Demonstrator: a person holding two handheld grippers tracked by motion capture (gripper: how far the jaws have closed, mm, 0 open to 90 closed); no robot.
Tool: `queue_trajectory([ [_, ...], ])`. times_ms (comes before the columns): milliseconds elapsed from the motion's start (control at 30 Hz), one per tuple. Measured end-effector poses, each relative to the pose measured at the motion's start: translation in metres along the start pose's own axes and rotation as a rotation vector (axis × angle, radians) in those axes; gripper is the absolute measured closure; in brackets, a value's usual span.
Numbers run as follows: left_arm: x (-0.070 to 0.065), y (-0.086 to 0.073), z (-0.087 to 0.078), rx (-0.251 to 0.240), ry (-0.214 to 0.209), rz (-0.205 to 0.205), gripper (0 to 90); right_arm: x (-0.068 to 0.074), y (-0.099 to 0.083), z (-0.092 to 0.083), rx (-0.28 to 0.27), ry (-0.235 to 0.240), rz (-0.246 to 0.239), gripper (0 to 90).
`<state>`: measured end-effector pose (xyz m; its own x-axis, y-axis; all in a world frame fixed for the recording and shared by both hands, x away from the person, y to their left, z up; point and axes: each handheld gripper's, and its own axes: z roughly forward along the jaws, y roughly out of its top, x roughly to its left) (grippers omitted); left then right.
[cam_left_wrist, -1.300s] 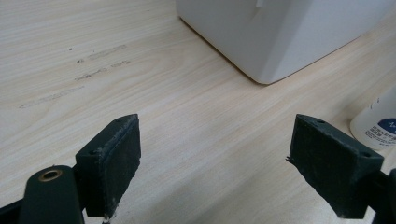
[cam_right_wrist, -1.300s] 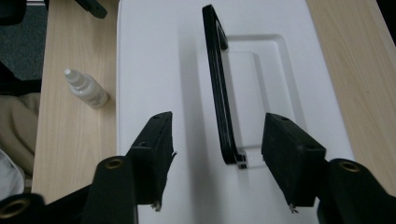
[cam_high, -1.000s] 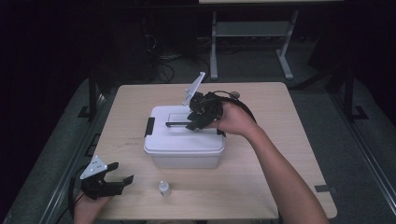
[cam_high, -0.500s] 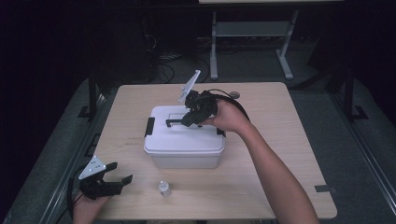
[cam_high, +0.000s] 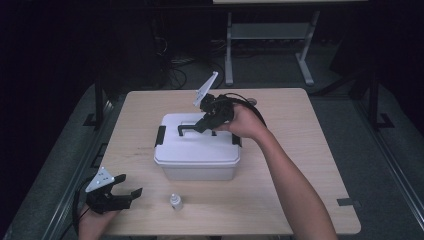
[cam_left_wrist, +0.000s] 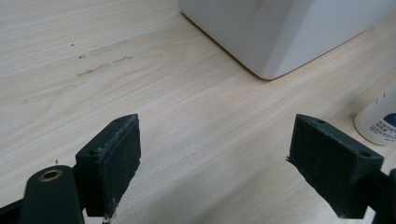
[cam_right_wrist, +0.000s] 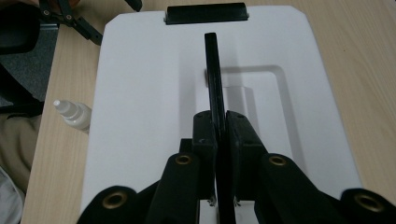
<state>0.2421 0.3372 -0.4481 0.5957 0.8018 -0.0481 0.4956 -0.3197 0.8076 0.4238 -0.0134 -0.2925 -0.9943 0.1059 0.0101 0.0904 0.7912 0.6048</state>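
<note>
The black handle (cam_right_wrist: 214, 74) on the lid of the white box (cam_high: 196, 150), mid-table, has just been pinched by the closing fingers of the right gripper (cam_high: 206, 121), so lifting seems possible, while the left gripper (cam_high: 131, 194) is held wide open, empty.

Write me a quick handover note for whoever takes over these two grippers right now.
Right gripper: its jaws have just been closing and are now clamped on the black handle of the white box, which is raised upright off the lid.
Left gripper: open, holding nothing, low at the near left corner of the table.
Small white bottle: stands on the table in front of the box, untouched.
Done: handle gripped.
Left: the box sits on the table with its lid on and a black latch at its left end; probably lift or move it by the handle next.
</note>
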Motion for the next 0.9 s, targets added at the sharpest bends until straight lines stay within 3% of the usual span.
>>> queue_trajectory([
  [567,-0.001,0.000,-0.001,-0.005,-0.001,-0.001,16.6,0.005,0.001,-0.010,-0.037,-0.019,-0.018,83.9],
  [900,-0.001,0.000,-0.002,0.000,0.000,0.003,16.6,0.008,-0.002,-0.025,-0.074,-0.031,-0.008,83.9],
])
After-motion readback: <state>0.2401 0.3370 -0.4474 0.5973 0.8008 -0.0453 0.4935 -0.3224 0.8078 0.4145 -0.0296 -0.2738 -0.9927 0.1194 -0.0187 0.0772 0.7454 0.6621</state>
